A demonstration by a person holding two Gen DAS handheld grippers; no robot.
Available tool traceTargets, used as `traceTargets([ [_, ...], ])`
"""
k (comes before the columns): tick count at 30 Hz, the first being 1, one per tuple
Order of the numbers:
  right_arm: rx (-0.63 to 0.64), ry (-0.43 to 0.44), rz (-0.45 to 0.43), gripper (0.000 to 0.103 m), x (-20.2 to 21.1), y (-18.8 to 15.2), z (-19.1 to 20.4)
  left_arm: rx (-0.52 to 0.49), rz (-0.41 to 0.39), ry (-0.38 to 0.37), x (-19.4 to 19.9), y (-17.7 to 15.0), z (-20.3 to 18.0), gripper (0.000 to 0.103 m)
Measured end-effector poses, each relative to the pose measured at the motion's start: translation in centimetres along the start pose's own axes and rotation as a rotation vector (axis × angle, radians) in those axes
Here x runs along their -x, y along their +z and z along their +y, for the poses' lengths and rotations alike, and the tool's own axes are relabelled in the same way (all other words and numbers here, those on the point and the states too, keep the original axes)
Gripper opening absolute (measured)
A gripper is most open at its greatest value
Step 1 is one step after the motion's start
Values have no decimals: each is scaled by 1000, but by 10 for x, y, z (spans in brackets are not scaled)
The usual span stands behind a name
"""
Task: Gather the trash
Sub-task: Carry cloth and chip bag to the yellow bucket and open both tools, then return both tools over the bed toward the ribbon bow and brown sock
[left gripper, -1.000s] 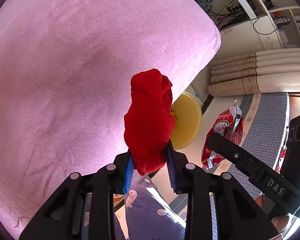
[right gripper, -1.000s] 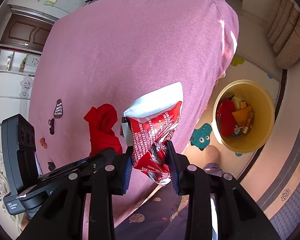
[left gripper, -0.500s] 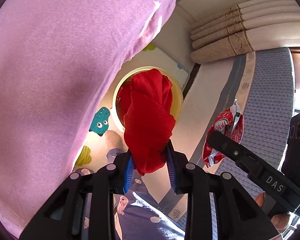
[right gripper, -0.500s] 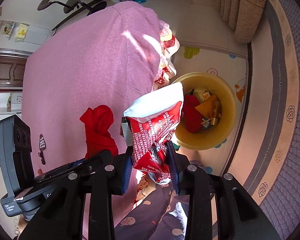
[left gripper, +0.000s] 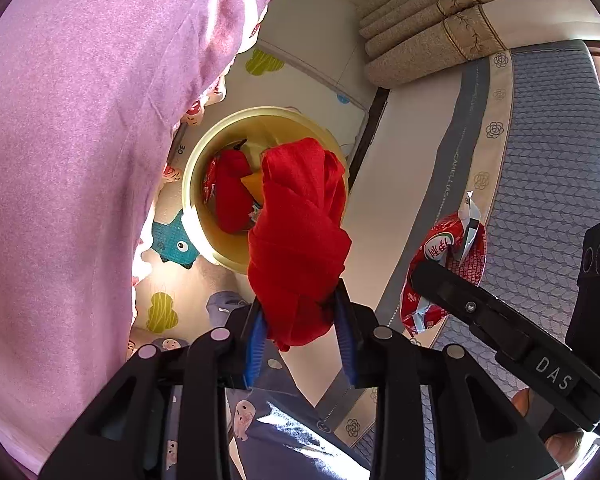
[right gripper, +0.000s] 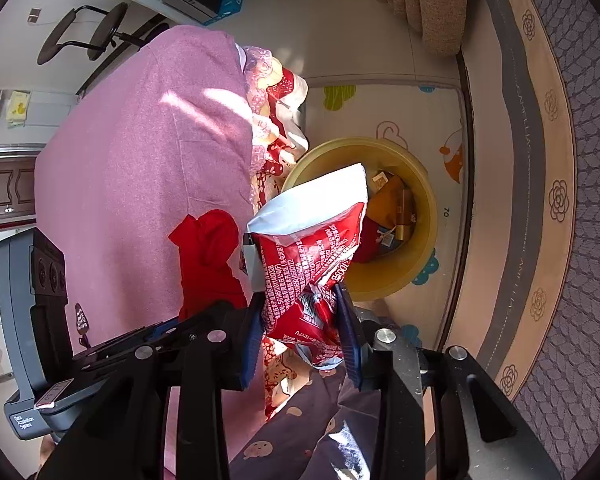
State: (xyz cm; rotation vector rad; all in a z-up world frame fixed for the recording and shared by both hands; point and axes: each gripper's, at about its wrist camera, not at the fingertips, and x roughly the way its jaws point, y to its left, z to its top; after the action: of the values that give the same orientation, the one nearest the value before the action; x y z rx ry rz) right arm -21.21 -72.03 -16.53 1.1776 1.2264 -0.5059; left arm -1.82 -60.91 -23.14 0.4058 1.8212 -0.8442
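Between the left gripper's (left gripper: 300,334) blue-padded fingers (left gripper: 255,340) sits a knotted red cloth bundle (left gripper: 300,236), pads touching its lower end, the jaws having just been easing wider. Beyond its tip, down on the play mat (left gripper: 172,280), stands the yellow bin (left gripper: 204,168) with trash inside. The right gripper's (right gripper: 300,340) fingers (right gripper: 350,344), likewise just widening, flank a red snack bag (right gripper: 312,252); the bin (right gripper: 424,240) lies just past it.

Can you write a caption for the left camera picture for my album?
Left claw holds a red cloth above the yellow bin.
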Motion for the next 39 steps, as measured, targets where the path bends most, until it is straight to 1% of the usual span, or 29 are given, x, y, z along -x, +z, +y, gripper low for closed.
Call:
traceTargets([
  [1, -7, 2, 3, 37, -1, 0, -2, 2, 6, 0, -1, 2, -1, 37],
  [3, -17, -1, 1, 45, 0, 0, -5, 15, 4, 10, 0, 3, 1, 49],
  [4, -18, -3, 0, 45, 1, 1, -6, 20, -2, 17, 0, 4, 1, 62],
  [5, -18, -4, 3, 45, 0, 1, -7, 26, -12, 20, 1, 5, 1, 66],
  [13, -2, -13, 8, 45, 1, 6, 0, 55, -31, 26, 13, 2, 18, 66],
  [20, 56, -27, 16, 45, 0, 2, 35, 112, -78, -7, 37, -7, 45, 66],
  [26, 164, -37, 29, 45, -8, -13, 89, 186, -150, -32, 72, -29, 88, 66],
  [30, 251, -33, 44, 45, -19, -32, 136, 254, -198, -37, 97, -54, 133, 66],
  [34, 340, -27, 71, 45, -37, -61, 187, 341, -246, -41, 121, -86, 183, 66],
  [39, 461, -23, 109, 45, -64, -109, 253, 448, -311, -45, 152, -132, 252, 66],
])
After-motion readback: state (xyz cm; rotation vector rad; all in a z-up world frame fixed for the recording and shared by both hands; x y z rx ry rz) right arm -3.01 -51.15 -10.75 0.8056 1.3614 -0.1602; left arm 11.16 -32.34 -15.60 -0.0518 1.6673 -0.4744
